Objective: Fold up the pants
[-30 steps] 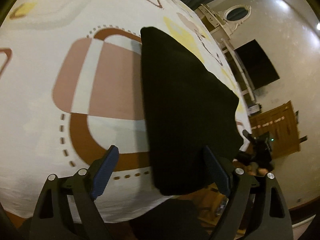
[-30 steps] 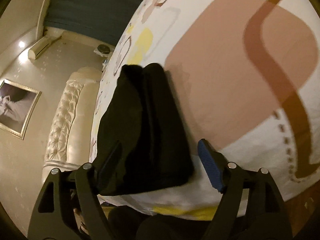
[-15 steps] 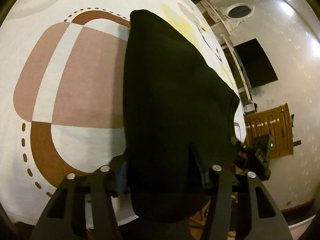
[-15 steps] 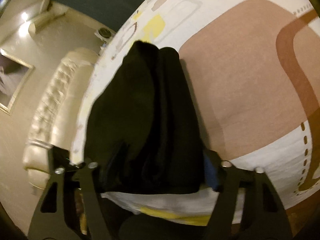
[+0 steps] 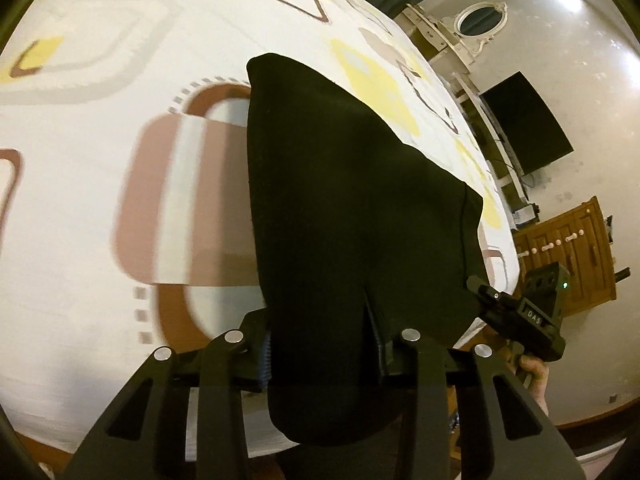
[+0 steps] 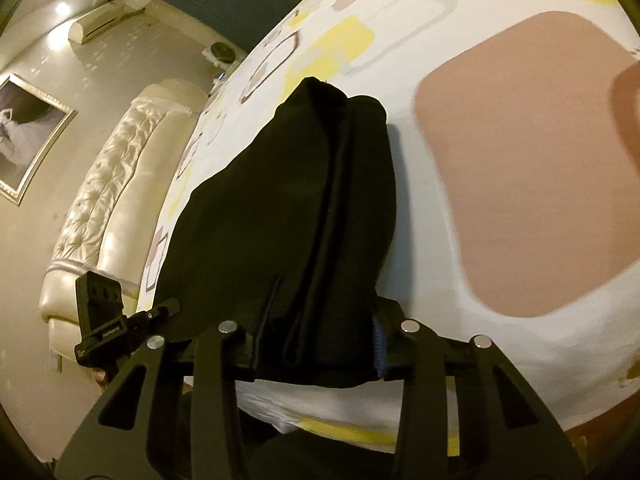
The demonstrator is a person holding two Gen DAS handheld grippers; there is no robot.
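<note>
Folded black pants (image 5: 352,200) lie on a bed sheet (image 5: 100,200) with brown, pink and yellow shapes. My left gripper (image 5: 322,352) is at their near end, its jaws closing, with the cloth bunched between the blue pads and pressed by them. In the right wrist view the same pants (image 6: 280,208) show a seam and a cord down the middle. My right gripper (image 6: 318,352) is also closing, and its pads squeeze the near edge. Each gripper's body shows at the edge of the other's view. The near end hangs a little off the sheet.
A cream tufted headboard (image 6: 108,184), a framed picture (image 6: 24,136) and an air conditioner (image 6: 104,20) are left of the bed. A dark TV (image 5: 524,124), a wooden cabinet (image 5: 568,256) and an oval mirror (image 5: 482,20) stand beyond its other side. The bed's near edge is just below the grippers.
Both grippers stood wide open around the pants' near end; their jaws have since closed in on the cloth. The near end is now bunched and slightly raised.
</note>
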